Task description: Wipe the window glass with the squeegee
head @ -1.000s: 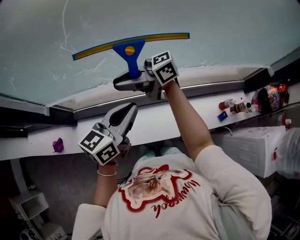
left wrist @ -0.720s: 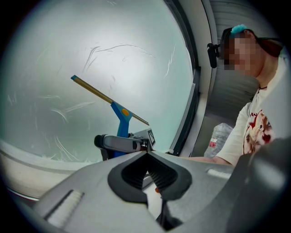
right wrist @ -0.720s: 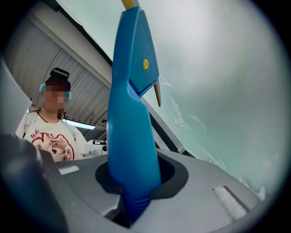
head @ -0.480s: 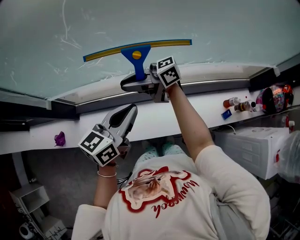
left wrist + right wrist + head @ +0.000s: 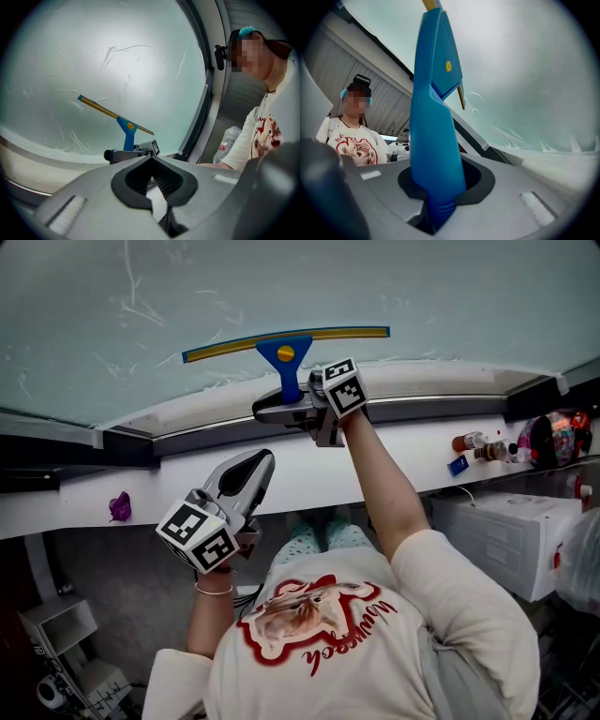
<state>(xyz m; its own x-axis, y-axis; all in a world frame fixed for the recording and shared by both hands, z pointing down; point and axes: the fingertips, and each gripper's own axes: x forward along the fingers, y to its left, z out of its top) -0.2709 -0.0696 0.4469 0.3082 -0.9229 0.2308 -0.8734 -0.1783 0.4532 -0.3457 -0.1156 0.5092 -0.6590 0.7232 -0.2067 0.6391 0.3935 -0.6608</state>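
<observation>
Two half-second steps carry the squeegee (image 5: 285, 351) lower on the window glass (image 5: 441, 287), close to the bottom frame (image 5: 422, 408). Your right gripper (image 5: 281, 409) jaws clamp its blue handle. Your left gripper (image 5: 246, 472) jaws sit closed and empty. This stroke looks nearly finished.

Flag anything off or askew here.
Nothing damaged or spilled. In the head view the squeegee blade sits slightly tilted on the window glass, left end lower. Thin white streaks show on the glass upper left. A small purple object lies loose on the sill.
</observation>
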